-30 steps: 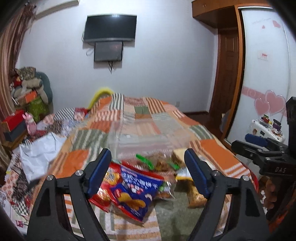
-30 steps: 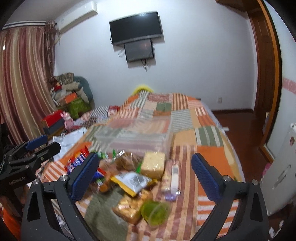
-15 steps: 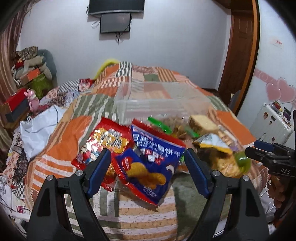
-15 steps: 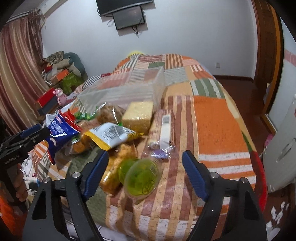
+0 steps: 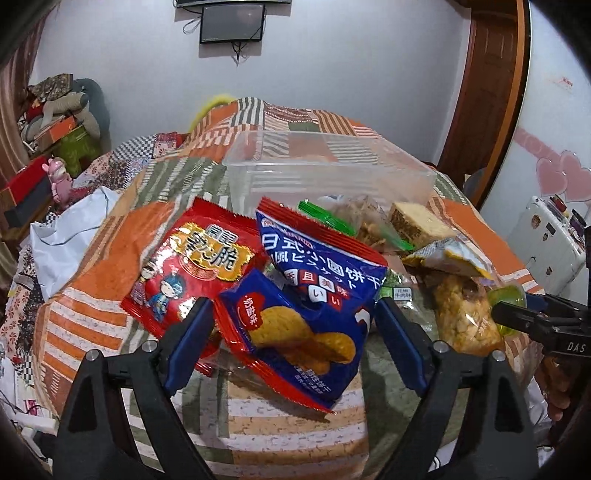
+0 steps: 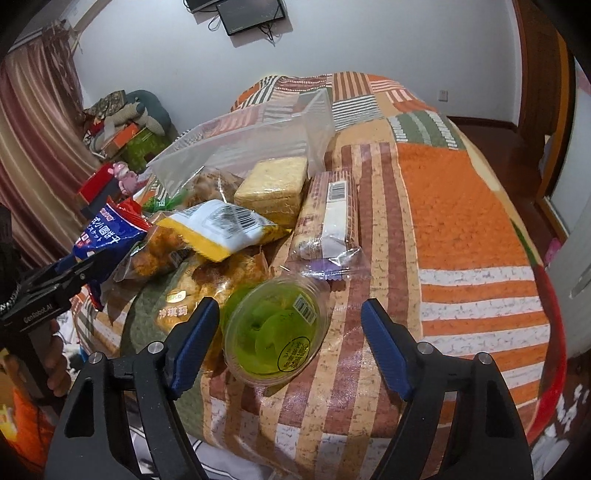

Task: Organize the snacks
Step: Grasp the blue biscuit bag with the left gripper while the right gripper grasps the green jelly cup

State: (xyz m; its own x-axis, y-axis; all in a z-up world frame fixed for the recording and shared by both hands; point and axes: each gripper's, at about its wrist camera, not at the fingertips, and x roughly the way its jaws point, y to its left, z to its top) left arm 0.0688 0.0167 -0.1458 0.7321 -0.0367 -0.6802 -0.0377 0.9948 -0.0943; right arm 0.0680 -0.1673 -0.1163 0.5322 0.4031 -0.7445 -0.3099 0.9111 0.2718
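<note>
Snack packets (image 5: 306,295) heaped before the bin (image 5: 325,173) on the bed (image 6: 461,221)

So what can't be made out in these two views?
- Left wrist view: the red packet is partly under the blue biscuit bag; the right gripper hides part of the green cup.
- Right wrist view: the snack bag under the green cup is mostly covered, its print blurred.
- Both views: the top edge cuts off the wall screen.

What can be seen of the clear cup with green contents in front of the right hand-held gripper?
The clear plastic cup lies tipped on its side on the striped bedspread, its sealed, labelled top facing the camera. Green pieces fill it; a barcode sticker sits near the rim. It leans against a bag of golden snacks and lies between the pads of the open right hand-held gripper, untouched.
</note>
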